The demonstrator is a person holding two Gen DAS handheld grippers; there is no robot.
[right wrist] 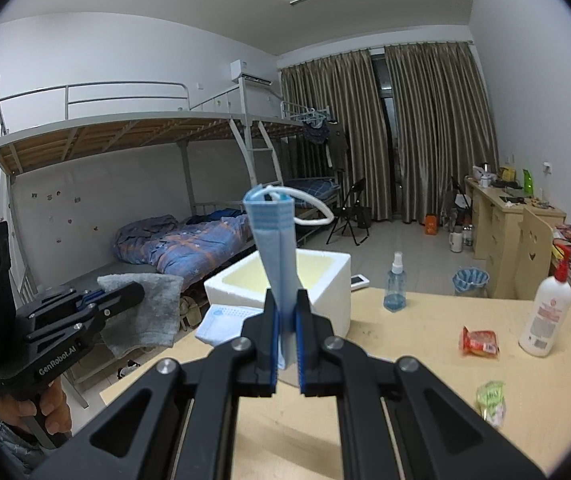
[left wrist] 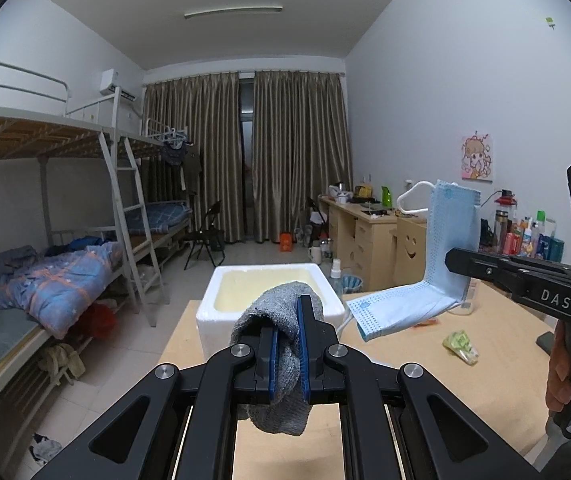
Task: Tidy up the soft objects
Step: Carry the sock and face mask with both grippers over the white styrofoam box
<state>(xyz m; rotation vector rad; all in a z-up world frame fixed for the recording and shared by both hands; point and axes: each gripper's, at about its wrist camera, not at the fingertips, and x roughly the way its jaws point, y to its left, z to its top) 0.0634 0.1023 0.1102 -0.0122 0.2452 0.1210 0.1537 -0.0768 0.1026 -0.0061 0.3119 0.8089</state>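
Note:
My left gripper [left wrist: 287,336] is shut on a grey knitted sock [left wrist: 281,312] that sticks up between the blue pads and hangs below them. It is held over the table, just in front of a white foam box [left wrist: 211,314] with an open top. My right gripper [right wrist: 285,320] is shut on a light blue face mask [right wrist: 275,248]. One part of the mask stands upright and the other bends out to the side. In the left wrist view the mask [left wrist: 451,240] hangs right of the box. In the right wrist view the left gripper [right wrist: 125,292] holds the sock [right wrist: 145,312] left of the box [right wrist: 325,304].
On the wooden table [right wrist: 405,380] stand a blue spray bottle [right wrist: 395,284] and a white pump bottle [right wrist: 545,312]. A red packet [right wrist: 480,342] and a green packet [right wrist: 491,398] lie on it too. Bunk beds line the left wall, desks the right.

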